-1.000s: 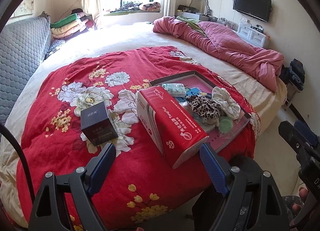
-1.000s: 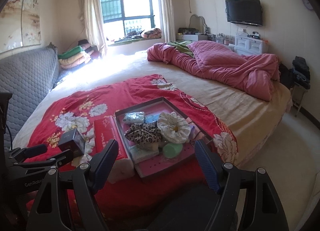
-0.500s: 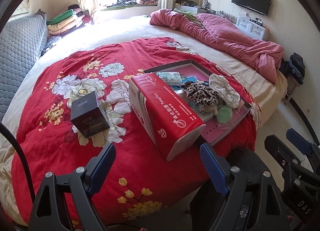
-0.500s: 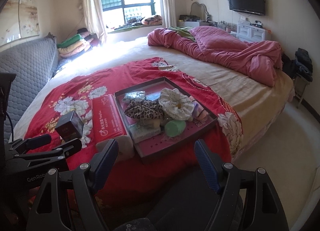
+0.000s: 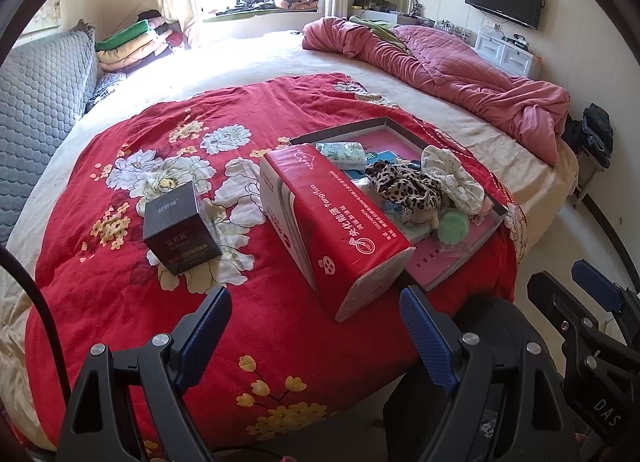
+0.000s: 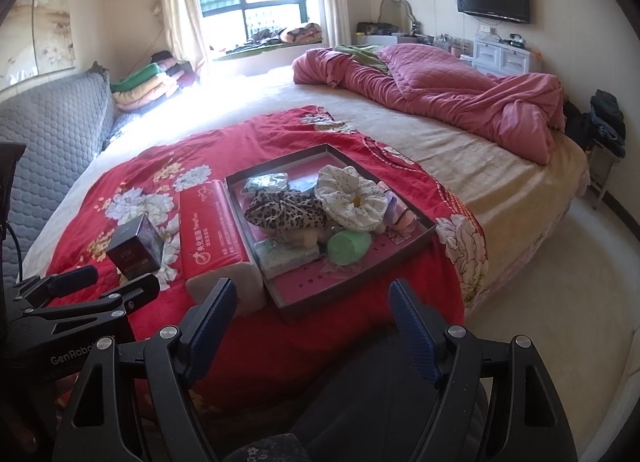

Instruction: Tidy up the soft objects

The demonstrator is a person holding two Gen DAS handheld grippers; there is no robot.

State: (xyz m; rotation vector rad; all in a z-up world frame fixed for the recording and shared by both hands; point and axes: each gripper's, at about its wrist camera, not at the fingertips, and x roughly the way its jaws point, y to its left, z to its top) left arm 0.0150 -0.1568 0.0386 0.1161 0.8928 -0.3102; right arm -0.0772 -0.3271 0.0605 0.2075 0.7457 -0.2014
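- Soft objects sit heaped in the shallow tray on the red floral quilt, at about 1 o'clock from the left gripper and 12 o'clock from the right gripper.
- Red tissue pack – the biggest soft item – lies just outside the tray, touching its 9 o'clock edge; the dark box stands apart at 10 o'clock in the left view.
- Inside the tray: white frilly scrunchie, leopard scrunchie beside it, small tissue packet and green puff toward the near edge.
- Both grippers hang with fingers spread wide, holding nothing, short of the bed edge.
- Compared with a second ago, both views have drawn nearer the bed and tilted down; the quilt fills more of the left view, and nothing on the bed has shifted.
- That suggests an approach – though which item is meant, the pictures do not settle.
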